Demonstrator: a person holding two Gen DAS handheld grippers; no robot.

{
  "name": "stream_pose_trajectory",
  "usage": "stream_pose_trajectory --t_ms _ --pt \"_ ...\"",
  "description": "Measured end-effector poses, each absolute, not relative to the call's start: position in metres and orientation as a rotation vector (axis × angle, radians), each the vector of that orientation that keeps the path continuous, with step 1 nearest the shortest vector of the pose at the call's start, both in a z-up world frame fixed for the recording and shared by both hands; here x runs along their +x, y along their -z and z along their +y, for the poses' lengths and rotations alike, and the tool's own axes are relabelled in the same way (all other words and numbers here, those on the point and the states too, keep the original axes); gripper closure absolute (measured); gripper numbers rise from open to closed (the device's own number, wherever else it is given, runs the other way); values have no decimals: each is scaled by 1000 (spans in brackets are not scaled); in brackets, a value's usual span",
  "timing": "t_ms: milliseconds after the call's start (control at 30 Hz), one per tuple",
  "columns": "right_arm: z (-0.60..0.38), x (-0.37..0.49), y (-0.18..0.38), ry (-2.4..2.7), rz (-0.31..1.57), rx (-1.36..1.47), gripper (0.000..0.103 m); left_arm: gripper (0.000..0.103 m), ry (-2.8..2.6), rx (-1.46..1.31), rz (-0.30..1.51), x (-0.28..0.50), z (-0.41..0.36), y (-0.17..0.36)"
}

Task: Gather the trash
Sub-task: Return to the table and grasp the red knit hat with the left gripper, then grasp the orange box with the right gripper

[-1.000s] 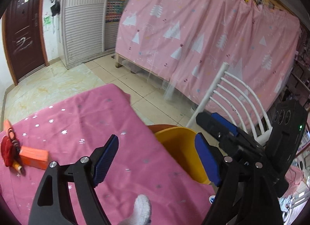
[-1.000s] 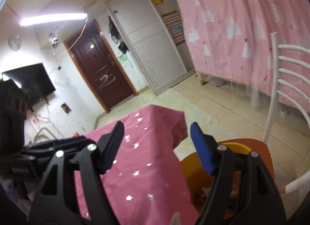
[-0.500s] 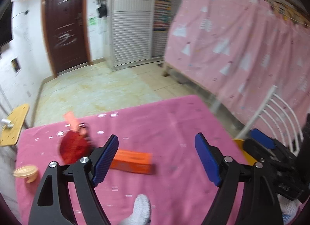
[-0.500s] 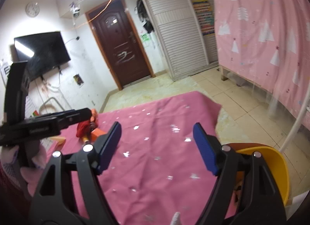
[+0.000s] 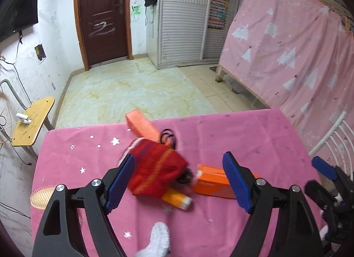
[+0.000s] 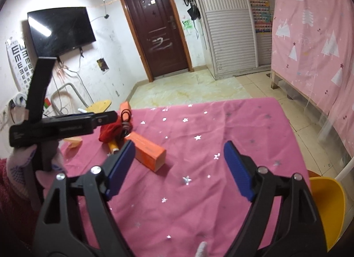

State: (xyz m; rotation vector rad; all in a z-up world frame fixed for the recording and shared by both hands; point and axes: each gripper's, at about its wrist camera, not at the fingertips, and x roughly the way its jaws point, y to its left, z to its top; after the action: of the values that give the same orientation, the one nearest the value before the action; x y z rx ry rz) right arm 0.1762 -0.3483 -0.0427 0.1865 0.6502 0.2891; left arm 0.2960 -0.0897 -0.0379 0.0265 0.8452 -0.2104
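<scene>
Two sets of fingers are mine here, and both stand wide with nothing between them. My left gripper hangs over the middle of the surface, a table under a pink star-printed cloth. My right gripper has just been opening its fingers, and only bare cloth lies between them.

The trash sits toward the far left part of the surface. A red cloth bundle lies in a blur, so I cannot tell what it is; it covers much of an orange tube, whose white-capped end pokes out. A black looped cord lies just behind the bundle. One orange box lies just beside the bundle, partly hidden by my left finger. A second orange box overhangs the far edge.

A yellow bin shows only in part, off the right edge of the surface. At the left edge a tan comb-like thing is cut off.

Beyond are a pale tiled floor, a dark brown door and a pink curtain.
</scene>
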Motion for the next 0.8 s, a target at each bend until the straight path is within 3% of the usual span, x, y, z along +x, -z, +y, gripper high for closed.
stream_pose_trajectory --t_ms 267,333,467,800 --pt "-331 191 51 -301 688 161 21 30 188 72 891 316 -79 69" --pt "-325 195 54 -306 698 153 21 39 188 78 898 316 -78 74" --pt "-315 201 56 -322 709 139 21 75 177 69 904 316 -72 76" --pt "-281 216 65 -375 759 76 16 88 200 -115 814 277 -31 50"
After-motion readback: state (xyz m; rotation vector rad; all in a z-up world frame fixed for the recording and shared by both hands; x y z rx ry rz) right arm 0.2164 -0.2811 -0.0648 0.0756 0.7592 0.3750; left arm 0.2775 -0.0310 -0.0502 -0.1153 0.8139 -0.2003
